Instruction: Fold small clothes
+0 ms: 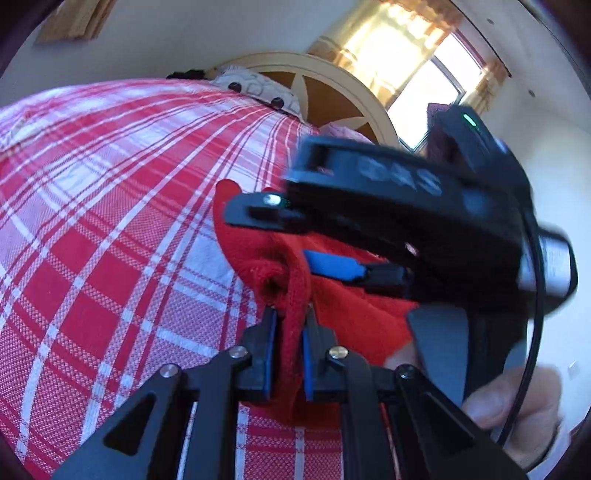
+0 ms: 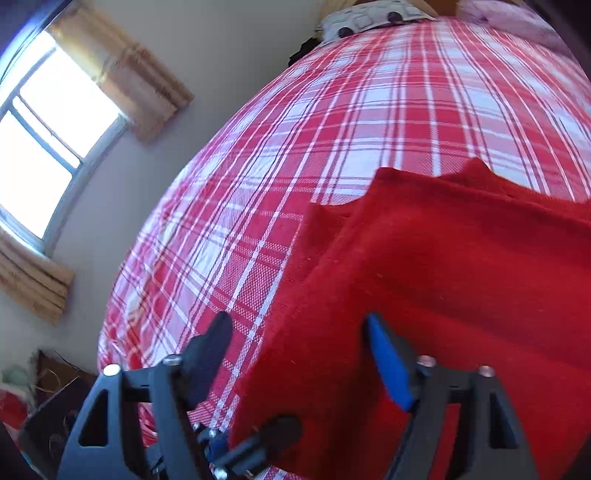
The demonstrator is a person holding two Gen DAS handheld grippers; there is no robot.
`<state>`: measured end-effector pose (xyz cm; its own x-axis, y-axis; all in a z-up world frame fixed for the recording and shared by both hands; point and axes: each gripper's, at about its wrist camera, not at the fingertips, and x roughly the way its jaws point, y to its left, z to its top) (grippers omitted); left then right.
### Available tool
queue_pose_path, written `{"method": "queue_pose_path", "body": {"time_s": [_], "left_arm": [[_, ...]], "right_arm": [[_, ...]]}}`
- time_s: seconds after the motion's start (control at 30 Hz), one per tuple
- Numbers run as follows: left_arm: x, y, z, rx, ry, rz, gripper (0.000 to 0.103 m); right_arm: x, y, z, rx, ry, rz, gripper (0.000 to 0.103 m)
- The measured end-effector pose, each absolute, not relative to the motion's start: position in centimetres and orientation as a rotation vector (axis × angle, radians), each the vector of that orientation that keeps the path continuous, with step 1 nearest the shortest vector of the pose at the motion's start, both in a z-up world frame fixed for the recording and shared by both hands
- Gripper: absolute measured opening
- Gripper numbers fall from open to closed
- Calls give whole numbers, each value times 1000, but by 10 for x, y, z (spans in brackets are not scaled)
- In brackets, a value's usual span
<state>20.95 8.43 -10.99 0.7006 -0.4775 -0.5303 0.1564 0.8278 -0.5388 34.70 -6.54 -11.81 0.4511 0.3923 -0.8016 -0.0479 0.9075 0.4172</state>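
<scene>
While your left gripper (image 1: 290, 334) is clamped on a bunched fold of the red knit garment (image 1: 291, 266), its blue pads (image 1: 271, 347) are pressed in on the cloth from both sides, so that side has a real pinch. The garment lies on the red-and-white plaid bedspread (image 1: 110, 206), gathered up where you hold it. Your right gripper (image 2: 299, 345) has its jaws spread wide; the black finger (image 2: 214, 343) sits over the plaid, the blue-padded finger (image 2: 388, 362) over the red cloth, and the garment's edge runs between them with neither pad pressing on it. From the left wrist view, the right gripper's body (image 1: 406, 206) crosses just above the garment, blurred, with your hand (image 1: 517, 406) gripping it at lower right. From the right wrist view the garment (image 2: 443, 277) reads as a flat slab with a straight folded near edge. Window (image 2: 44, 129) and curtains behind, pillow (image 2: 365, 16) at the bed's far end.
</scene>
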Motion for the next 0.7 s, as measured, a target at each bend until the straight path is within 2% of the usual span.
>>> {"method": "queue_pose_path", "body": {"time_s": [0.27,0.7], "left_arm": [[209,79,-110,-452,684,-374,12],[198,67,-107,-410,669,-393,12]], "right_arm": [[372,-52,-135,151,1205,301,78],[376,-37,-133,-76,1231,328,78]]}}
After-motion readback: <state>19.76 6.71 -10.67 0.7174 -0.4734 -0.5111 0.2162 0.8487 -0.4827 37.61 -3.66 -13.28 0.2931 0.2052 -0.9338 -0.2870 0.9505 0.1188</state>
